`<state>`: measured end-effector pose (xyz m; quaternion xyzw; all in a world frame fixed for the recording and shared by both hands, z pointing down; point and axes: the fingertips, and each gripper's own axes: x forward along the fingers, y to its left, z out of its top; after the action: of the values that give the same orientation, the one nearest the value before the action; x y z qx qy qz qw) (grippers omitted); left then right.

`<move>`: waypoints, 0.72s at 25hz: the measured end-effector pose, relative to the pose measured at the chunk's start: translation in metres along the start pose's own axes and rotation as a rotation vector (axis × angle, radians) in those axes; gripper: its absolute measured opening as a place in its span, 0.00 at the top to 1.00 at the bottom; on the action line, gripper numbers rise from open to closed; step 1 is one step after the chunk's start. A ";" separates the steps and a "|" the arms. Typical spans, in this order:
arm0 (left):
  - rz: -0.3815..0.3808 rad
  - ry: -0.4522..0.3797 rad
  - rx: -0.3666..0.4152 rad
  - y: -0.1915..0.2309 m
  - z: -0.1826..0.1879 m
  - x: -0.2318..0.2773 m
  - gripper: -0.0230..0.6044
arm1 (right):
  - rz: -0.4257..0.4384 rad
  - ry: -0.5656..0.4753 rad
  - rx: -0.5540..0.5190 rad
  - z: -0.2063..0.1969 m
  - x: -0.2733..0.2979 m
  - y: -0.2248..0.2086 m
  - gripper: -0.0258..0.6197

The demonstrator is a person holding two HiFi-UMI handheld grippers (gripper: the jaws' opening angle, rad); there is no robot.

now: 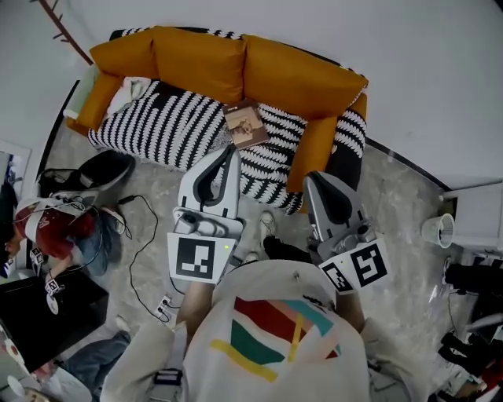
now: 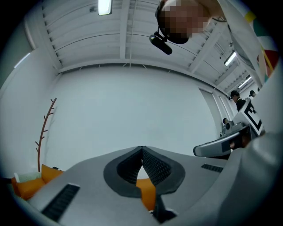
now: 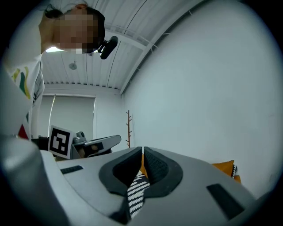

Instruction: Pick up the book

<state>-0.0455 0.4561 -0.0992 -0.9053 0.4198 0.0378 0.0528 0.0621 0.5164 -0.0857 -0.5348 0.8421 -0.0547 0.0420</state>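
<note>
Orange sofa backs onto a plain white wall, w/ a b/w striped throw over its seat. Grey marbled floor in front of sofa. Bare brown branch stands just left of sofa. White unit well to sofa's right (only a corner shows). Overhead: white ribbed ceiling, strip light lit.

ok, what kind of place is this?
Likely a mock living-room corner in a lab or studio: an orange cushioned sofa with a black-and-white striped throw against bare white walls, loose black cables on the grey floor, and a ribbed industrial ceiling with strip lights.
</note>
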 end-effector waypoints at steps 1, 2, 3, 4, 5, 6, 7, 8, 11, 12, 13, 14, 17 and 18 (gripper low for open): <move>0.002 -0.002 0.001 0.002 0.000 0.016 0.95 | 0.009 0.001 0.000 0.000 0.007 -0.011 0.93; 0.006 -0.005 0.004 0.006 0.001 0.030 0.95 | 0.015 -0.001 -0.002 0.001 0.015 -0.022 0.93; 0.013 -0.010 0.009 0.009 0.002 0.043 0.95 | 0.020 -0.005 -0.004 0.003 0.022 -0.032 0.94; 0.020 -0.015 0.014 0.013 0.004 0.053 0.95 | 0.026 -0.009 -0.005 0.004 0.028 -0.040 0.93; 0.027 -0.020 0.018 0.016 0.004 0.060 0.95 | 0.034 -0.011 -0.005 0.005 0.034 -0.046 0.93; 0.031 -0.021 0.022 0.018 0.004 0.066 0.95 | 0.041 -0.013 -0.007 0.006 0.038 -0.053 0.93; 0.034 -0.020 0.024 0.021 0.002 0.072 0.95 | 0.046 -0.014 -0.010 0.008 0.043 -0.059 0.93; 0.038 -0.016 0.025 0.024 -0.001 0.079 0.95 | 0.048 -0.013 -0.014 0.010 0.049 -0.065 0.93; 0.052 -0.019 0.019 0.036 -0.004 0.099 0.95 | 0.048 -0.001 -0.024 0.012 0.068 -0.083 0.93; 0.051 -0.026 0.017 0.040 -0.004 0.106 0.95 | 0.050 0.005 -0.027 0.012 0.075 -0.087 0.94; 0.045 -0.031 0.015 0.044 -0.004 0.113 0.95 | 0.053 0.011 -0.031 0.012 0.083 -0.092 0.93; 0.035 -0.032 0.013 0.048 -0.006 0.120 0.95 | 0.055 0.018 -0.033 0.011 0.091 -0.095 0.93; 0.020 -0.010 0.023 0.070 -0.015 0.142 0.95 | 0.056 0.026 -0.029 0.006 0.117 -0.097 0.94; 0.017 -0.005 0.033 0.080 -0.017 0.149 0.95 | 0.053 0.028 -0.029 0.004 0.126 -0.098 0.93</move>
<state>-0.0099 0.2900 -0.1039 -0.9006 0.4280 0.0339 0.0684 0.0966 0.3609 -0.0782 -0.5120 0.8573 -0.0487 0.0241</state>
